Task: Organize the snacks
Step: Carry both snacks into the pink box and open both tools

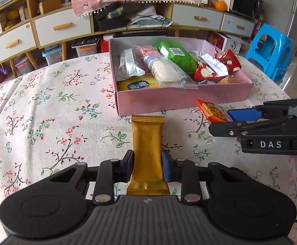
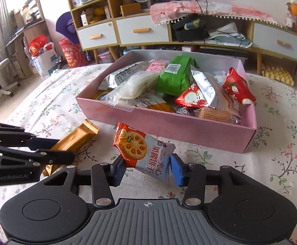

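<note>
"DAS" on right gripper; "GenRobot.AI" on left gripper.

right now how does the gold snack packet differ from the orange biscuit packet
The gold packet is plain, long and narrow; the biscuit packet is wider, orange and white with a printed biscuit. The gold packet sits straight in the left tongs; the biscuit packet hangs tilted in the right tongs. Both are gripped outside the pink box.

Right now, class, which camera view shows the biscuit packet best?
The right wrist view: the biscuit packet fills the centre, its printed front readable. The left wrist view shows only its orange end, at the right.
</note>
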A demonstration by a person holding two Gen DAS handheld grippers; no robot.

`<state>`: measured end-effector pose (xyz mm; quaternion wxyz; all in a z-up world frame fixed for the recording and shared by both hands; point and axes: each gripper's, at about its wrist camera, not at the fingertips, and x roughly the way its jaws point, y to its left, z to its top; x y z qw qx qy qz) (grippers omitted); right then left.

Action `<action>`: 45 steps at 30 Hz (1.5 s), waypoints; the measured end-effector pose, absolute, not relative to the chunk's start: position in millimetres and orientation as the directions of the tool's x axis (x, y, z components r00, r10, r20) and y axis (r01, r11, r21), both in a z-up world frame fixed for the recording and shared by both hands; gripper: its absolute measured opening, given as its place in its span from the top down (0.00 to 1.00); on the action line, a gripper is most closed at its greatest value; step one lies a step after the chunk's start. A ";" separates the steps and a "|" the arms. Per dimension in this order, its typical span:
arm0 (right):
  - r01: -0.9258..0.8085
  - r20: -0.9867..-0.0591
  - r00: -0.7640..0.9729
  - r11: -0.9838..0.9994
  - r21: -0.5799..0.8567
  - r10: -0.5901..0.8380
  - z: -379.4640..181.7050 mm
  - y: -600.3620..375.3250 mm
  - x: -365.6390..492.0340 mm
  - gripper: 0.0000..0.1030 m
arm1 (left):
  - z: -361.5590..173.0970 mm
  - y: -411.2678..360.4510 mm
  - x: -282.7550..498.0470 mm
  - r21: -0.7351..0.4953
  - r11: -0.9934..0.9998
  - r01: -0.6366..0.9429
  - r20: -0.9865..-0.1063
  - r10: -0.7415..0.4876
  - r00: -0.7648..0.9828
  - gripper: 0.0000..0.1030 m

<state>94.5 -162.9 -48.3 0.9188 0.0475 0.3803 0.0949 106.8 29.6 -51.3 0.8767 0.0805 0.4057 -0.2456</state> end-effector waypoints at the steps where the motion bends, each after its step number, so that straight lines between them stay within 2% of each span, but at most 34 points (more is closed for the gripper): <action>1: -0.143 -0.687 0.694 0.976 0.163 0.217 -46.5 -163.9 92.5 0.56 | -49.7 30.3 106.2 -0.067 0.867 0.494 -0.749 -0.371 0.549 0.75; 12: -0.159 -0.634 0.720 0.957 0.243 0.280 -12.7 -173.3 85.4 0.55 | -19.6 25.9 101.3 -0.090 0.861 0.500 -0.685 -0.418 0.596 0.75; 17: -0.125 -0.597 0.756 0.955 0.269 0.267 3.0 -181.8 101.4 0.55 | -12.3 14.2 116.6 -0.093 0.877 0.471 -0.656 -0.410 0.634 0.75; 25: -0.033 -0.604 0.768 0.955 0.294 0.212 -4.4 -200.3 135.8 0.55 | -15.8 -5.6 147.6 -0.158 0.905 0.396 -0.627 -0.402 0.668 0.75; 32: 0.003 -0.610 0.766 0.948 0.318 0.203 -14.9 -215.0 144.0 0.52 | -21.6 -15.8 155.3 -0.146 0.914 0.378 -0.614 -0.383 0.690 0.73; 33: 0.003 -0.605 0.769 0.945 0.326 0.206 -15.3 -216.5 143.4 0.52 | -21.9 -15.3 153.1 -0.145 0.913 0.382 -0.612 -0.386 0.691 0.69; 34: 0.004 -0.606 0.766 0.942 0.336 0.213 -15.6 -218.1 143.3 0.46 | -22.6 -15.6 152.5 -0.140 0.914 0.380 -0.612 -0.381 0.693 0.67; 35: 0.008 -0.609 0.762 0.937 0.349 0.220 -15.5 -219.8 143.2 0.37 | -23.0 -15.6 151.4 -0.131 0.919 0.372 -0.611 -0.370 0.699 0.60; 36: 0.015 -0.608 0.762 0.933 0.359 0.222 -14.8 -221.4 142.5 0.34 | -22.8 -15.5 150.2 -0.121 0.923 0.366 -0.615 -0.359 0.702 0.49; 38: 0.029 -0.606 0.765 0.928 0.372 0.220 -11.7 -224.6 139.3 0.33 | -20.2 -13.3 147.2 -0.111 0.930 0.351 -0.619 -0.341 0.708 0.37; 40: 0.034 -0.614 0.758 0.927 0.374 0.220 -8.0 -226.6 134.5 0.32 | -16.2 -9.9 142.3 -0.101 0.936 0.339 -0.624 -0.325 0.711 0.31; 42: 0.043 -0.623 0.753 0.929 0.367 0.211 -2.7 -227.8 127.7 0.27 | -12.6 -6.9 138.7 -0.095 0.944 0.316 -0.635 -0.302 0.711 0.22; 45: 0.066 -0.638 0.745 0.930 0.361 0.195 8.4 -228.6 116.4 0.22 | -7.1 -3.4 133.4 -0.106 0.953 0.283 -0.661 -0.280 0.697 0.16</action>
